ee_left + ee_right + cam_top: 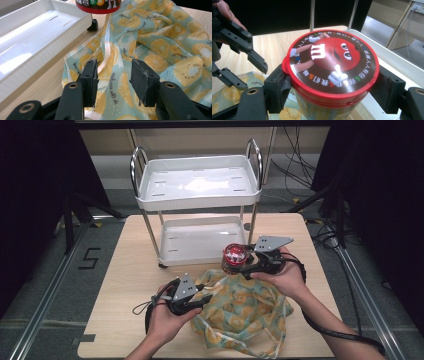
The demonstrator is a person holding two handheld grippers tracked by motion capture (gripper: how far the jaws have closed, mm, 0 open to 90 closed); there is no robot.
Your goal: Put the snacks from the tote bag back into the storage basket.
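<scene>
Right gripper view: my right claw (329, 87) pinches the jar (332, 75) just under its lid, one black pad on each side of the round red rim. Lid glossy, flat, printed with a red cartoon candy face and a ring of small coloured characters. Jar body below looks clear plastic with a printed label. My left claw's jaws show at the upper left of this view, over the bag.

High view: jar (234, 258) held upright off the counter (125, 270), above the near edge of the cart's lower tray and the far edge of the bag (240, 310). Right claw (245, 262) comes at it from the right. Left claw (202, 295) sits at the bag's left side.

Left gripper view: left claw (113, 75) spread, jaws well apart, pads worn and rough. Thin fabric of the bag (160, 47) lies between and beneath them; a clear glossy strip runs up past the left pad. I cannot tell whether either pad touches the cloth. Bag soft, crumpled, pale teal with yellow lemon slices and script lettering. Jar's red bottom edge hangs at the top of this view.

Cart (197, 185): two white, smooth plastic trays with rounded corners, on chrome tube legs. Counter is light wood grain.
</scene>
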